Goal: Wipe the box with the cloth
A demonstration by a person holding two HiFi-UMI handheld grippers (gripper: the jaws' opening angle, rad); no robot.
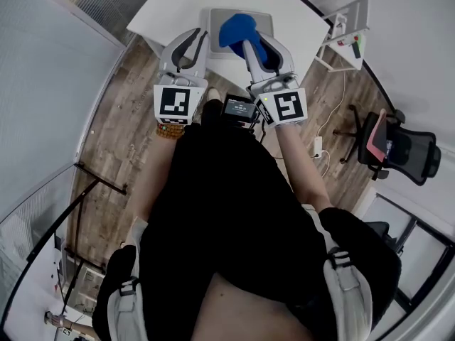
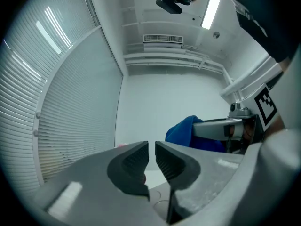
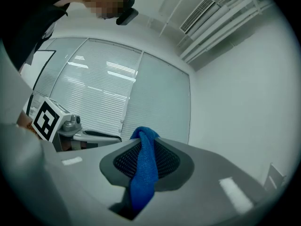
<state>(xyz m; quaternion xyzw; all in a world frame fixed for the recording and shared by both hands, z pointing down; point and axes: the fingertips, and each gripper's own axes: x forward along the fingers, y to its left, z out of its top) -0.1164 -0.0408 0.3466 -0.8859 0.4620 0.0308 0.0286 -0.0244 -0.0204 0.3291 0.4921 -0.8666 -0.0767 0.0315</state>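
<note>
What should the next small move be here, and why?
Probably lower the right gripper to bring the blue cloth onto the grey box: its jaws are clamped on the cloth, which appears to hang above the box, not touching it.

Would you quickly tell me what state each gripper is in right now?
The left gripper: closed, empty.
The right gripper: closed on the blue cloth.

White table (image 1: 170, 13) on wood floor (image 1: 121, 133); grey box (image 1: 264, 21) near table's front edge.
</note>
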